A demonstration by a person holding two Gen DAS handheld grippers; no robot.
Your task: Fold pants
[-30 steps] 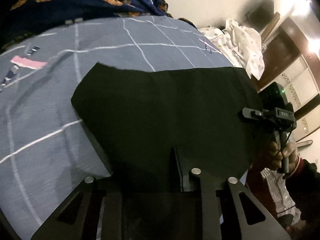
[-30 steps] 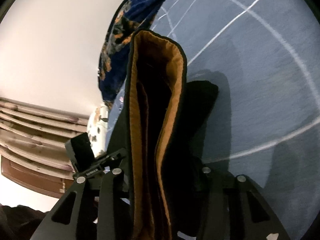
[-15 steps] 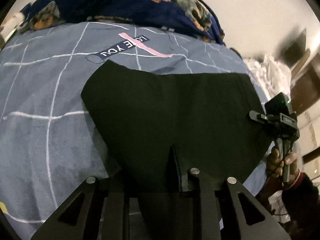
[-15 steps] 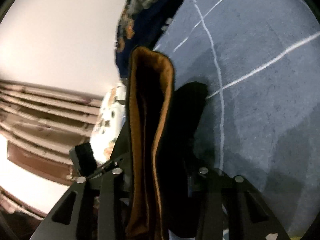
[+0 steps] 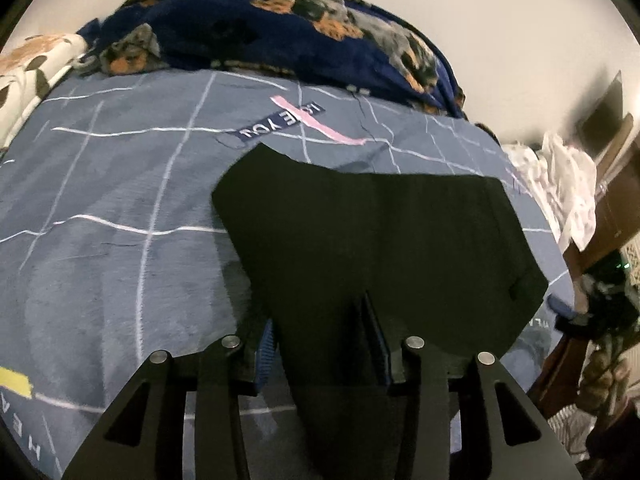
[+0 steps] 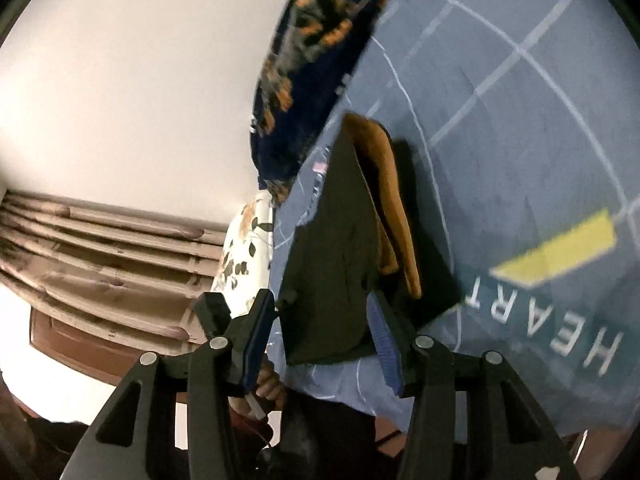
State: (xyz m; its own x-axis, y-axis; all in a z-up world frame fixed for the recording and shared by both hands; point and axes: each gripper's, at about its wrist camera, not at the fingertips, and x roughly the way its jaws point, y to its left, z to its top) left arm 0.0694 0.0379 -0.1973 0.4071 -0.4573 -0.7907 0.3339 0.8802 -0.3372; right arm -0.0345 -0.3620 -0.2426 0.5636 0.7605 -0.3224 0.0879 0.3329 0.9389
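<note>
Dim indoor light leaves the black pants (image 5: pixel 380 248) nearly featureless; fisheye curvature bends the bed (image 5: pixel 120 208), with motion blur smearing the right-wrist view's edges.

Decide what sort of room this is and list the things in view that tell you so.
Most likely a bedroom. The pants lie on a bed with a blue checked sheet, a patterned blanket is heaped at its far end, and curtains hang by the wall.

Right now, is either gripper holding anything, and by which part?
Nothing is gripped: left gripper and right gripper stand open astride the near edge of the folded black pants lying on the bedsheet.
</note>
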